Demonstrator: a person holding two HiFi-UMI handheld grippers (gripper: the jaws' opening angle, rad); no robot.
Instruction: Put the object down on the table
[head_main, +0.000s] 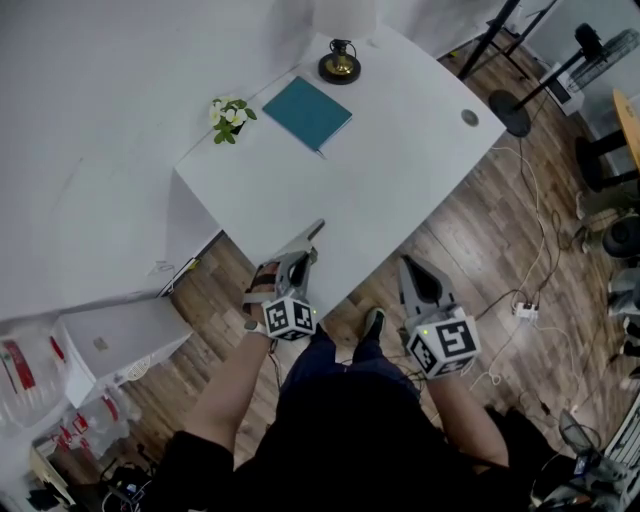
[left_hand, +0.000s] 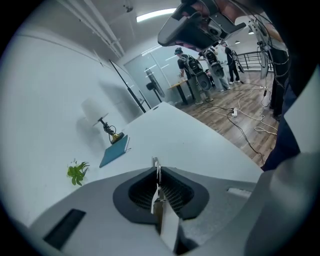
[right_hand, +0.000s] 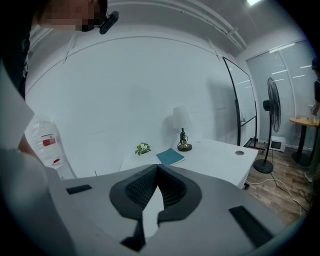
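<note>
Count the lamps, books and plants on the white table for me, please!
Lamp: 1
Teal book: 1
Little plant: 1
Total: 3

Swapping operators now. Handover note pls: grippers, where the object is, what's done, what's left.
Left gripper: shut on a thin metal object, held at the near edge of the white table, not yet resting on it.
Right gripper: shut, empty, off the table over the wood floor.
Far side of the table: teal notebook, lamp, small plant.
Done: object in hand at the table.
Left: lower it onto the tabletop, probably short of the notebook, open the left jaws, back away.
</note>
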